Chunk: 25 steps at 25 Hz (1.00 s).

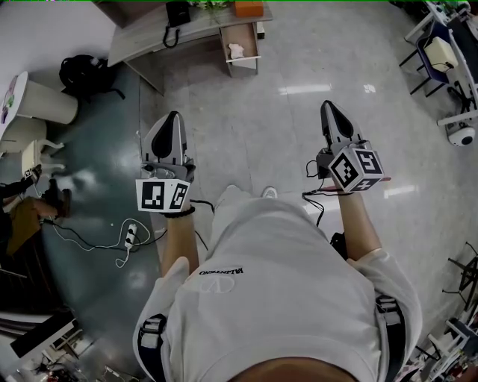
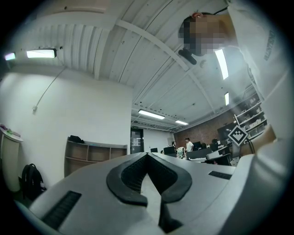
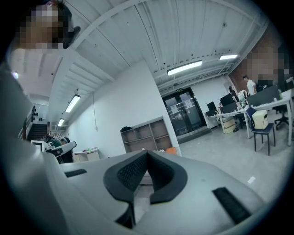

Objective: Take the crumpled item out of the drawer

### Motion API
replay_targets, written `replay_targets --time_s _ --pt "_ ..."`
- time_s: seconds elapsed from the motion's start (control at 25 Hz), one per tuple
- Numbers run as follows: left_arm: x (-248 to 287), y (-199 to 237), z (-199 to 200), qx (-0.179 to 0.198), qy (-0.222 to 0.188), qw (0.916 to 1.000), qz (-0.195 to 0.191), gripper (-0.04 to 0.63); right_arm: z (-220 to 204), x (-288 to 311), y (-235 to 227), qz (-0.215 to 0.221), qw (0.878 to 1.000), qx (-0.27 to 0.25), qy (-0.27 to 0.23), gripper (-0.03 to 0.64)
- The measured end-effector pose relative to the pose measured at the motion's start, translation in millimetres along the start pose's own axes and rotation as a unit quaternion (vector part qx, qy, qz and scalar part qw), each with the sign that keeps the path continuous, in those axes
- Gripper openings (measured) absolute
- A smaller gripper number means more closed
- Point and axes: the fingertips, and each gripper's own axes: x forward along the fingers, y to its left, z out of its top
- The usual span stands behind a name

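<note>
An open drawer [image 1: 243, 46] juts from the desk [image 1: 157, 37] at the far end of the floor, and a small white crumpled item [image 1: 237, 51] lies in it. Both grippers hang in the air in front of the person, well short of the drawer. My left gripper [image 1: 175, 116] points toward the desk, shut and empty. My right gripper [image 1: 328, 105] is to its right, also shut with nothing held. In the left gripper view the left gripper [image 2: 148, 156] has its dark pads meeting at the tip. The right gripper [image 3: 147, 154] looks the same in the right gripper view.
A black telephone [image 1: 177, 13] and an orange box [image 1: 249, 7] sit on the desk. A black backpack [image 1: 82, 74] and a white bin [image 1: 45, 101] stand at the left, near a power strip with cable [image 1: 131, 236]. A chair [image 1: 441, 52] stands at the right. Open shelves [image 3: 142, 134] line the far wall.
</note>
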Motion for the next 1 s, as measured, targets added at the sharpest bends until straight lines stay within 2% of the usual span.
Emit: replay_targets --time_s 0.16,0.4,1.0 --pt "7 -5 -5 0.005 0.008 0.9999 -0.006 0.000 -4 4 -7 0.001 1.000 0.004 0.002 -0.002" --pt "17 12 -15 0.002 0.012 0.9999 -0.003 0.000 -10 22 -7 -0.002 1.000 0.004 0.008 -0.002" --pt "101 110 -60 -0.032 0.012 0.9992 -0.024 0.000 -19 139 0 -0.035 0.999 0.001 0.019 -0.002"
